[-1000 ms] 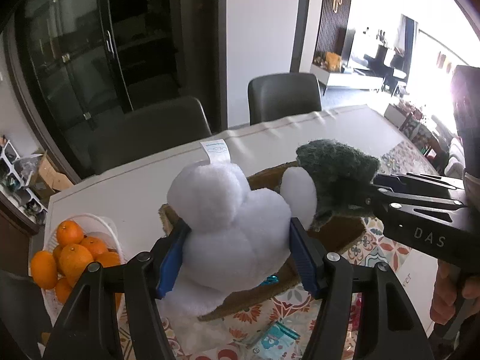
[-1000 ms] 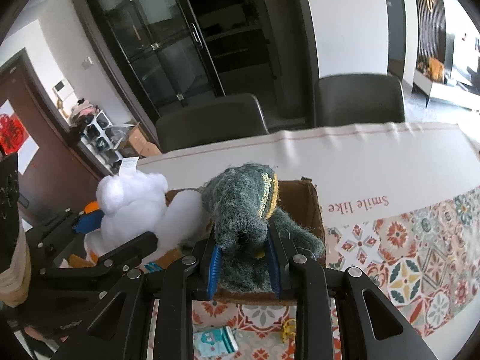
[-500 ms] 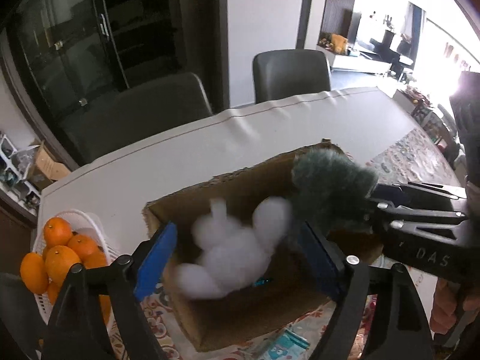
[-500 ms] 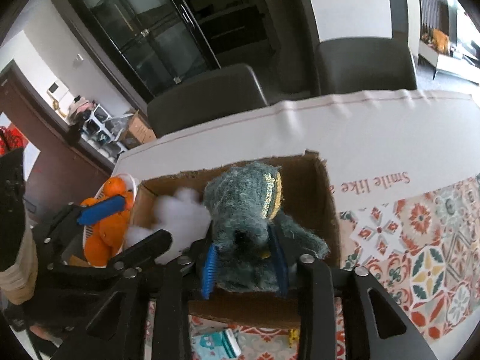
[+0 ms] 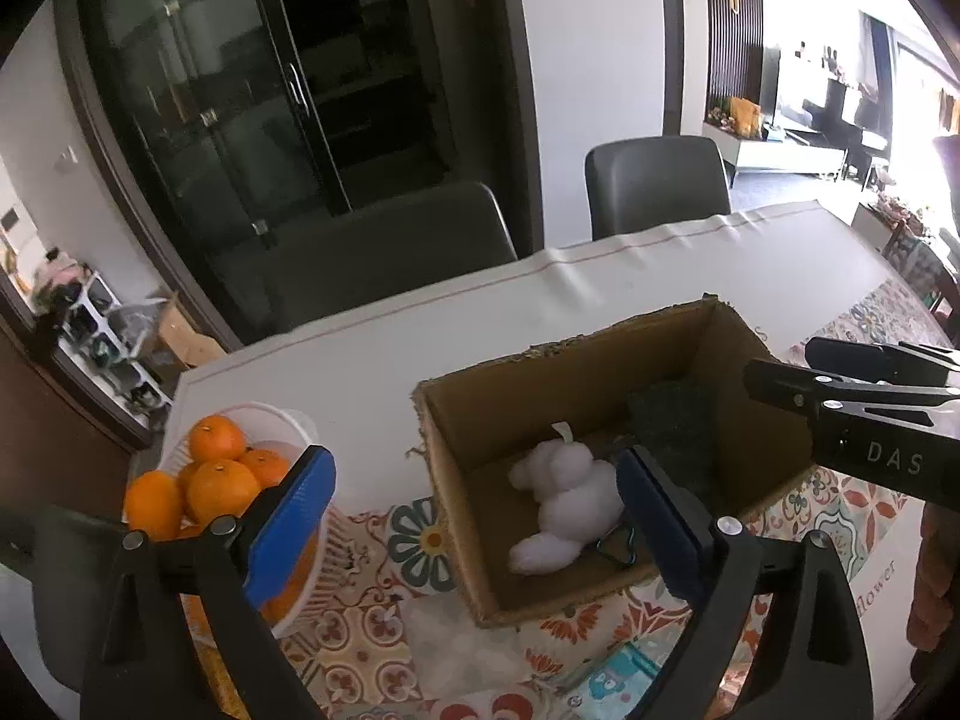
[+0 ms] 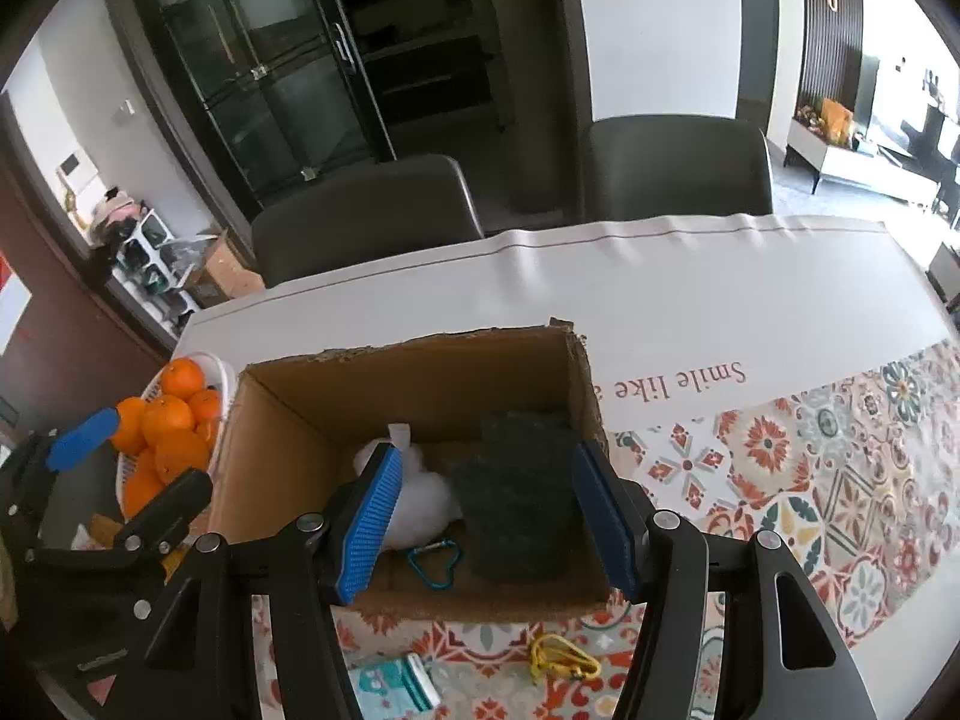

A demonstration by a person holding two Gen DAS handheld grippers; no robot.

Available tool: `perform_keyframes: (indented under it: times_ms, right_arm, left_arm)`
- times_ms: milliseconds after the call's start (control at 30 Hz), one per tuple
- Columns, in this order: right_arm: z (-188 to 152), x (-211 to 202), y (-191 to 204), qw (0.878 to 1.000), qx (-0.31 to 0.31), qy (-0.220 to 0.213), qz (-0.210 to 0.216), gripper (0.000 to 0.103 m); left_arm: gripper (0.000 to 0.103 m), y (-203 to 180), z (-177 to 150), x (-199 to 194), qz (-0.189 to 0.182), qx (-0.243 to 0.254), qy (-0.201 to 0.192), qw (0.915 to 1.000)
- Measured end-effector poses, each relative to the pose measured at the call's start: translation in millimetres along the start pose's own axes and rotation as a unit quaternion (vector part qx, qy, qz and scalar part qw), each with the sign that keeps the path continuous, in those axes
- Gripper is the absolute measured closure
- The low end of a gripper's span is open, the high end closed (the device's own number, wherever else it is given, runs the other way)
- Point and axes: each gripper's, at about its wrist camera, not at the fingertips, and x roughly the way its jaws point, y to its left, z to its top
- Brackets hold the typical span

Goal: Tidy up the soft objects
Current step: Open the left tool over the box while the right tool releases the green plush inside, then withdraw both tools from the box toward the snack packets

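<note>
Left to right across my two wrist views: the basket of oranges [image 5: 216, 480] stands at nine o'clock of the cardboard box [image 5: 540, 384], untouched. My left gripper [image 5: 474, 516] hangs over the box's near-left corner with its jaws spread wide and empty; they have just been opening, and the white plush toy [image 5: 564, 504] that sat between the pads a second ago now lies on the box floor, free of them. A teal clip [image 6: 435, 558] rests beside it at five o'clock. Next comes the dark green plush toy [image 6: 516, 498], lying against the box's right wall at three o'clock of the white one; my right gripper [image 6: 486, 516] has also just been opening, and its pads stand apart on either side of the toy without pressing it. I judge both soft items stowed; a yellow clip [image 6: 564, 660] and a small packet [image 6: 393, 684] remain outside on the patterned cloth [image 6: 840, 480].
</note>
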Motion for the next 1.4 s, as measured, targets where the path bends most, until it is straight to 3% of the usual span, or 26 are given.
perform_keyframes:
  times_ms: [200,600,1133,1400]
  right_arm:
    - [-16,-29,5,1.000,-0.009,-0.024,-0.013,0.042]
    - [-64,-96,7,0.994,-0.018,-0.084,-0.074,0.033]
    - [-140,-113,4,0.995,-0.009,-0.081,-0.063,0.032]
    - [-175,-100,9,0.997,-0.003,-0.057,-0.058,0.032]
  left_arm:
    - [0.005,-3,-13,-30,0.007,0.002,-0.018,0.9998]
    - [0.005,-19,-51,-71,-0.029,0.020,-0.020,0.9992]
    - [0.005,-36,-124,-100,-0.023,0.036,-0.016,0.9990]
    - [0.005,-37,-157,-85,-0.038,0.024,0.017,0.9988]
